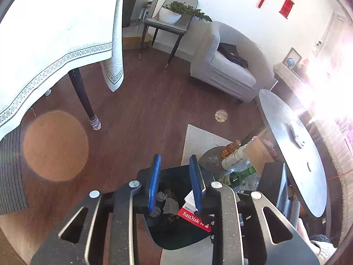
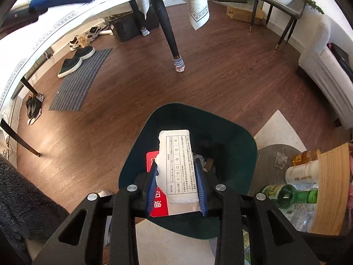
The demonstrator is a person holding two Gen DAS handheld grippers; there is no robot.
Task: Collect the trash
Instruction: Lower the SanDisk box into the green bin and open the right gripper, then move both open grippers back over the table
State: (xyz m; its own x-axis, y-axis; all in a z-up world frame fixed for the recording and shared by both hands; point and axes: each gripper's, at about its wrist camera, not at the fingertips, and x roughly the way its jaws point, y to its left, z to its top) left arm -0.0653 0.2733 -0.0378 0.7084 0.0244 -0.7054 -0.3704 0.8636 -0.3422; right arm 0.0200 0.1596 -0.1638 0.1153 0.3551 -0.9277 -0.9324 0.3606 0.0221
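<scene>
- Dark wood flooring runs through a living room; a cloth-draped counter [image 2: 66, 17] stands far left, a grey sofa [image 1: 229, 70] far right, and a dark green bin [image 2: 238, 137] sits on the floor right under both of my tools.
- My right tongs [image 2: 178, 185] pinch a torn white carton [image 2: 178, 165] printed with a table of small text; the blue pads [image 2: 199, 178] press on its two long sides.
- The carton's long axis runs straight away from me, along the fingers, and its far end hangs over the bin's open mouth. I judge the drop needs almost no travel: the bin lies directly below the carton, so letting the fingers part should do it.
- My left tongs [image 1: 174, 183] are spread, with nothing between the pads; they hover over the same bin, so the right hand is plainly the one to act.
- Inside the bin I see a red SanDisk card package [image 1: 194, 219] and crumpled paper balls [image 1: 161, 196]. The carton may land on that package.
- More trash waits near right: a green glass bottle [image 2: 291, 195], a white bottle [image 2: 302, 173] and an amber bottle [image 2: 305, 156] beside a wooden box [image 2: 331, 187].
- Hard to read: the carton's near end is hidden behind the fingers, the bin floor is dark, window glare washes out the right of the left view, and an orange flare blob covers part of the floor.
</scene>
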